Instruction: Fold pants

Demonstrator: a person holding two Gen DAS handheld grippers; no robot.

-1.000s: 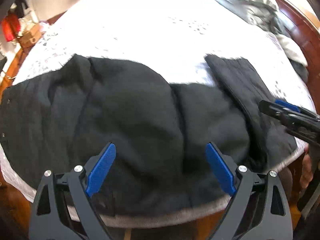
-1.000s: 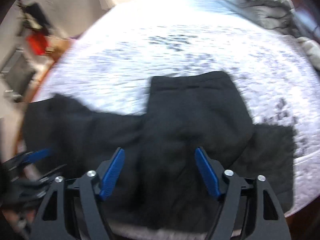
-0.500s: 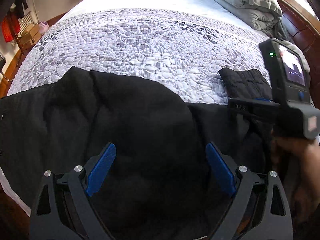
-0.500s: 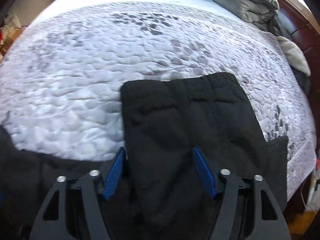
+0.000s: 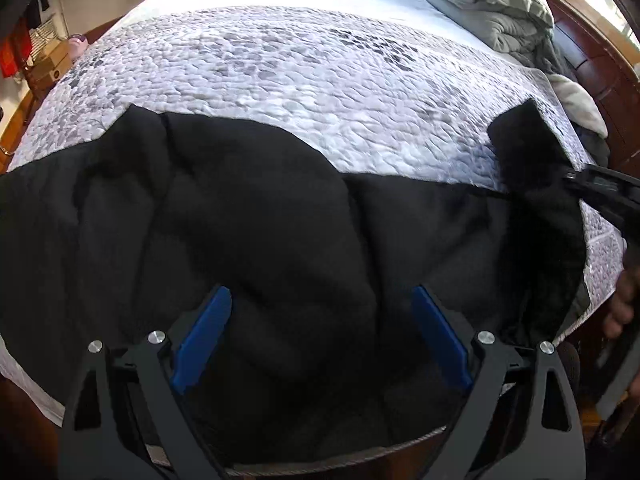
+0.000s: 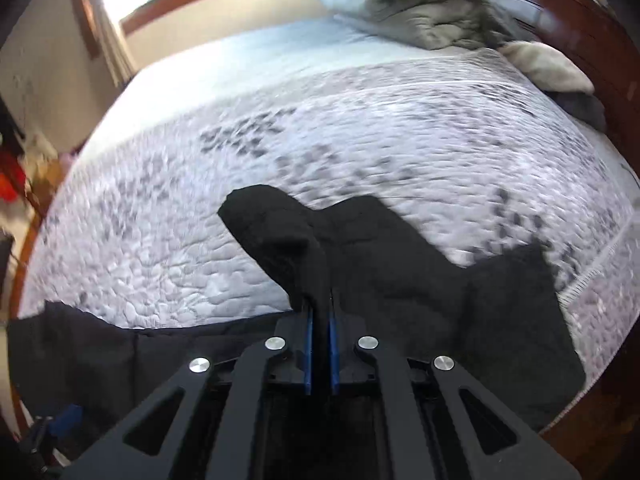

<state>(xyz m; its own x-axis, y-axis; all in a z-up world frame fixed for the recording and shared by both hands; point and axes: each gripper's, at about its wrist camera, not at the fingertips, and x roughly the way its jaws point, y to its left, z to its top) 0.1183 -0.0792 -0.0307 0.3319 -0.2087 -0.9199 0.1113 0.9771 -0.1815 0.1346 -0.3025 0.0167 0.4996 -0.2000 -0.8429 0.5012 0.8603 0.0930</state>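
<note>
Right tongs have a pant leg pinched, ready for the fold.

Nearest, the left tongs (image 5: 320, 344) hang spread above the pants (image 5: 240, 248), gripping nothing; the right tongs (image 6: 319, 354) are pressed together on a raised fold of a leg. The pants lie across the bed's (image 5: 320, 80) near edge, with a grey duvet (image 6: 420, 8) at its far end. Next, I judge, the pinched leg must be carried over the other leg without dragging the rest.

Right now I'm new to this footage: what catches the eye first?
The black fabric pants sprawl across the near edge of the grey pebble-patterned quilt. The right gripper is shut on a raised fold of them, while the left gripper hangs open above. A rumpled grey comforter sits by the headboard.
</note>
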